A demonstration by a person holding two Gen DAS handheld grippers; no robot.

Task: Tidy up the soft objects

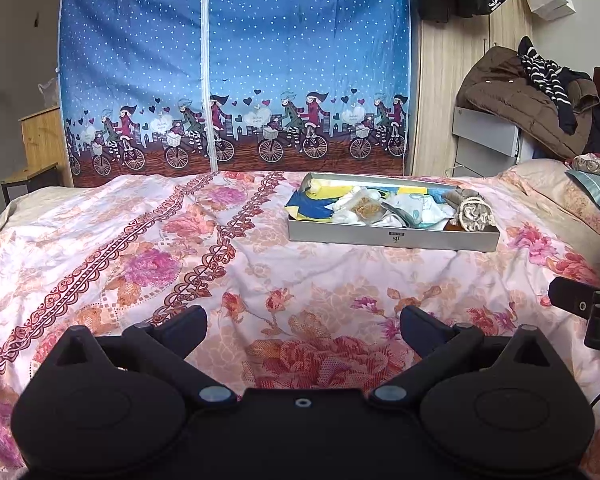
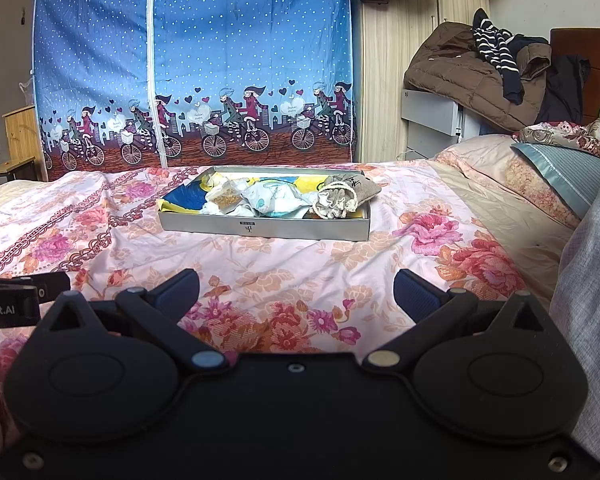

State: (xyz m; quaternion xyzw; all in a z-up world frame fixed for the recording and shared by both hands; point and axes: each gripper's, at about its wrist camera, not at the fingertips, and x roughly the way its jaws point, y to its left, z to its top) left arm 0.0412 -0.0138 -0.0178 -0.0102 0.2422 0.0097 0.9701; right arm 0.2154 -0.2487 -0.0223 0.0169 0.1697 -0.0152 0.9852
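Both the left gripper (image 1: 303, 326) and right gripper (image 2: 296, 290) hover wide open and empty over the floral pink bedspread (image 1: 260, 264), well short of the shallow grey cardboard box (image 2: 260, 229) heaped with soft cloth pouches (image 2: 338, 200) — a reach into that loose pile could snag two pieces together, or shove the light box across the yielding quilt.

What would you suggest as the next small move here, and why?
Probably bring the right gripper forward toward the grey box on the floral bedspread. Both it and the left gripper are open, empty and well short of the box. The beige drawstring pouch sits on top at the box's right end, an easy first pick.
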